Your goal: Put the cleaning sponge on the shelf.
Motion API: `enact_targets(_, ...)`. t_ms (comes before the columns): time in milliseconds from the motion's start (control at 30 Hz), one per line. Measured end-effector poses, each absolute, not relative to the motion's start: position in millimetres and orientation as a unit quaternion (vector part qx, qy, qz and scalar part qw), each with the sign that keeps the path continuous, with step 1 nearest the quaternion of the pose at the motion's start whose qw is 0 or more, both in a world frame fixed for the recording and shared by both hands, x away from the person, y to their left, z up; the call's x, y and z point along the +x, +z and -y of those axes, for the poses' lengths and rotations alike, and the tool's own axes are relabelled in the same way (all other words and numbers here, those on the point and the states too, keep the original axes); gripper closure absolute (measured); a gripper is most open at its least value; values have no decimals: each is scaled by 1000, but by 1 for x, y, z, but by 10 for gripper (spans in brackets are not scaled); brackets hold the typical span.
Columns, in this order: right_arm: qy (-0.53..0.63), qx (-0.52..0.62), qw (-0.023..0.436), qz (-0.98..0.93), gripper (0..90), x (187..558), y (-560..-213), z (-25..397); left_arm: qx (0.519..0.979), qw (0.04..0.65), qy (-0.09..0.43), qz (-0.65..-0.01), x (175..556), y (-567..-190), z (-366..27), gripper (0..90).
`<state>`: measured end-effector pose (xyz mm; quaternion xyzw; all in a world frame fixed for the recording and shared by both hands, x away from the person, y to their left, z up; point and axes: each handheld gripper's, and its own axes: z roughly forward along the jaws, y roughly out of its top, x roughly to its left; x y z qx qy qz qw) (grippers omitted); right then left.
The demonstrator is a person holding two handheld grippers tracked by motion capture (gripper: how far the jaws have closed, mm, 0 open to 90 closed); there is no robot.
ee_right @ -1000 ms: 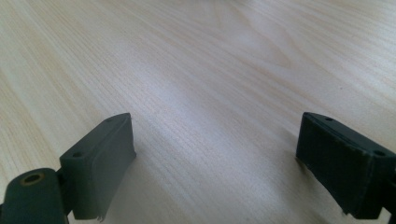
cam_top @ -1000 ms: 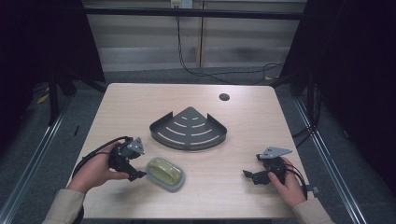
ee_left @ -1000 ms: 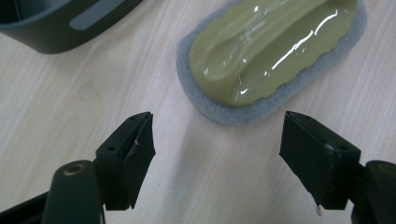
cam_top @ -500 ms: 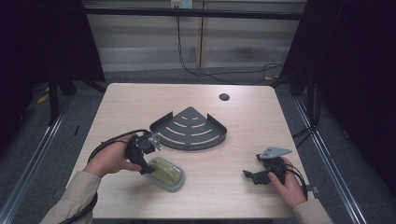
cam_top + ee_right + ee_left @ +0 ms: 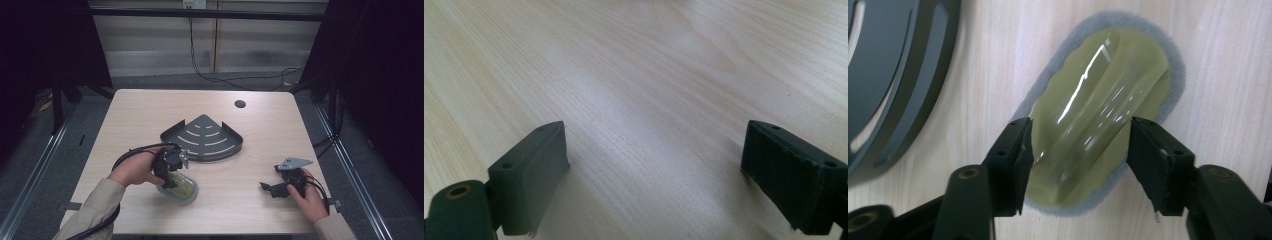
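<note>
Olive-green and glossy, the scrubber point(image 5: 1098, 125) with its grey felt rim lies flat on the pale wood worktop point(image 5: 145, 115), just beside the dark corner shelf point(image 5: 202, 137). The left gripper point(image 5: 1080, 150) stands over it, jaws spread to either side of the raised handle, seemingly at its flanks but not yet pinching. The grasp looks to be the step in hand; next, squeeze and lift. The right gripper point(image 5: 656, 175) idles well apart, jaws wide over bare wood. The scrubber's near end is cut off behind the jaws
</note>
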<state>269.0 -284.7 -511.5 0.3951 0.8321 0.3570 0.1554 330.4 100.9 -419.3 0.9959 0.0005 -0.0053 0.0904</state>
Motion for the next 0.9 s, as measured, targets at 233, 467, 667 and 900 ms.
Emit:
enact_targets(233, 357, 395, 155, -832, 108, 269, -511, 285, 997, 72, -11, 10, 329, -417, -92, 664)
enact_targets(467, 357, 395, 155, -832, 108, 269, -511, 285, 996, 66, -42, -35, 329, -409, -93, 715)
enact_targets(667, 357, 396, 155, -832, 107, 269, -511, 285, 991, 65, -41, -108, 337, -394, -110, 715)
enact_targets(900, 358, 394, 156, -832, 108, 269, -512, 285, 987, 59, -43, -145, 343, -380, -125, 715)
